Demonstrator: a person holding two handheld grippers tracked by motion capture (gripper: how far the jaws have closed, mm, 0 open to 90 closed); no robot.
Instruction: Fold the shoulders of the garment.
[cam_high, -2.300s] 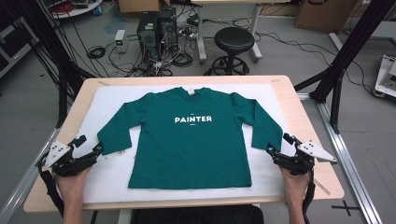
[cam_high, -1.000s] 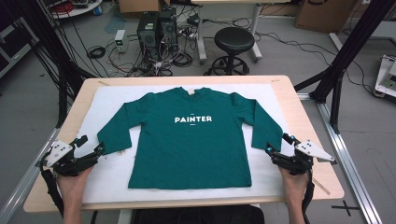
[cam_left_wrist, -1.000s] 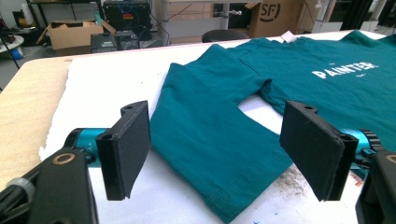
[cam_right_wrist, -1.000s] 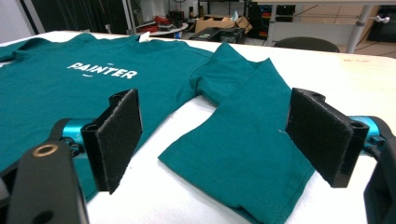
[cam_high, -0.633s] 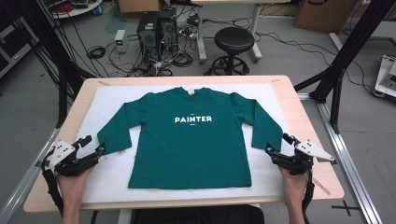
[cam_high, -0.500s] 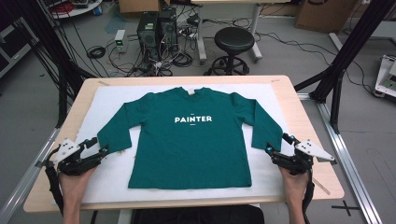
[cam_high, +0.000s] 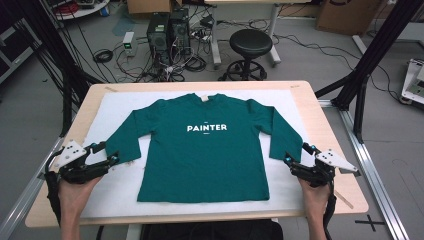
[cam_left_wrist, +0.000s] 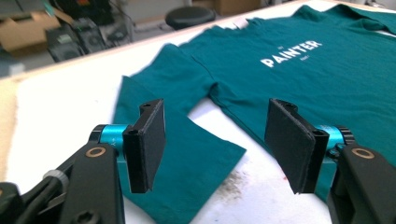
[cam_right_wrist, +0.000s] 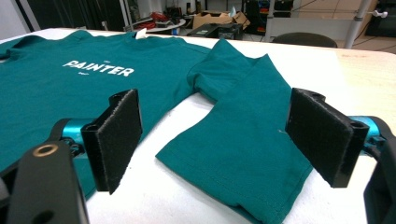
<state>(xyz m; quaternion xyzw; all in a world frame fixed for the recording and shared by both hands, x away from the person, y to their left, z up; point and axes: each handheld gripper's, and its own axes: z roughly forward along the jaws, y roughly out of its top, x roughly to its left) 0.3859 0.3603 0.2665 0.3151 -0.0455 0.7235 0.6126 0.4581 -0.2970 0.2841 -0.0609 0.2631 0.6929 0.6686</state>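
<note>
A dark green long-sleeved shirt (cam_high: 205, 145) with the white word PAINTER lies flat, front up, on a white mat (cam_high: 115, 187). My left gripper (cam_high: 110, 152) is at the end of the shirt's left sleeve (cam_high: 125, 145). In the left gripper view the gripper (cam_left_wrist: 219, 140) is open and its jaws have just been opening. The sleeve cuff (cam_left_wrist: 187, 163) lies flat between and below the pads, and they do not press on it. My right gripper (cam_high: 296, 153) rests at the right sleeve end. It stands wide open (cam_right_wrist: 219, 140) over that cuff (cam_right_wrist: 247, 158).
The mat covers most of a wooden table (cam_high: 327, 130). A small brownish stain (cam_left_wrist: 233, 186) marks the mat near the left cuff. Behind the table stand a black stool (cam_high: 249, 45), computer towers (cam_high: 165, 30) and cables. Black frame posts (cam_high: 370, 55) flank the table.
My left gripper has slid right along the table, up to the left sleeve cuff. The right gripper and the shirt have stayed put.
</note>
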